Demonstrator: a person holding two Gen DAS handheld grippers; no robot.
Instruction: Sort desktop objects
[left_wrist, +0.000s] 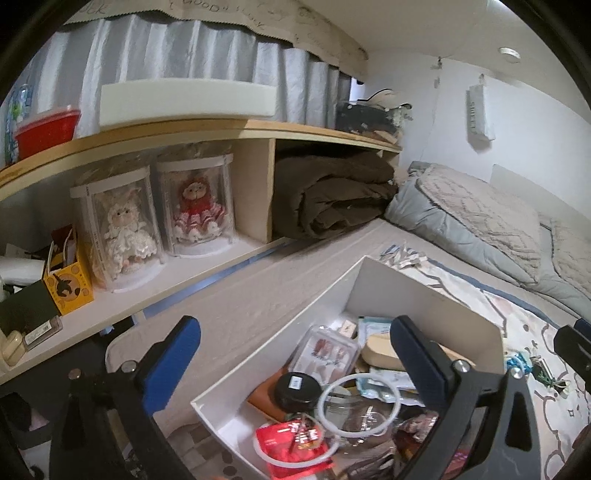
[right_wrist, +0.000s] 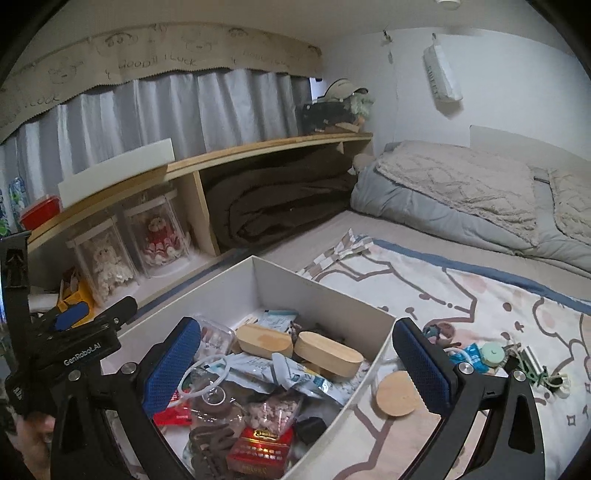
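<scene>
A white box (left_wrist: 424, 291) (right_wrist: 321, 291) on the bed holds several small items: a black jar (left_wrist: 297, 387), a nail case (left_wrist: 327, 352), a red packet (left_wrist: 291, 443), white rings, wooden blocks (right_wrist: 328, 354), snack bags and a red carton (right_wrist: 258, 450). My left gripper (left_wrist: 295, 365) is open and empty over the box's left part. My right gripper (right_wrist: 295, 369) is open and empty over the box's right wall. A round wooden disc (right_wrist: 397, 397) lies on the blanket just right of the box. Small trinkets (right_wrist: 491, 356) (left_wrist: 532, 369) lie further right.
A low shelf unit (left_wrist: 207, 133) runs along the left with two dolls in clear cases (left_wrist: 159, 221), a yellow box (left_wrist: 68, 284) and a folded brown blanket (left_wrist: 332, 192). Grey bedding (right_wrist: 461, 199) lies at the back. The left gripper's body (right_wrist: 74, 343) shows at the right wrist view's left edge.
</scene>
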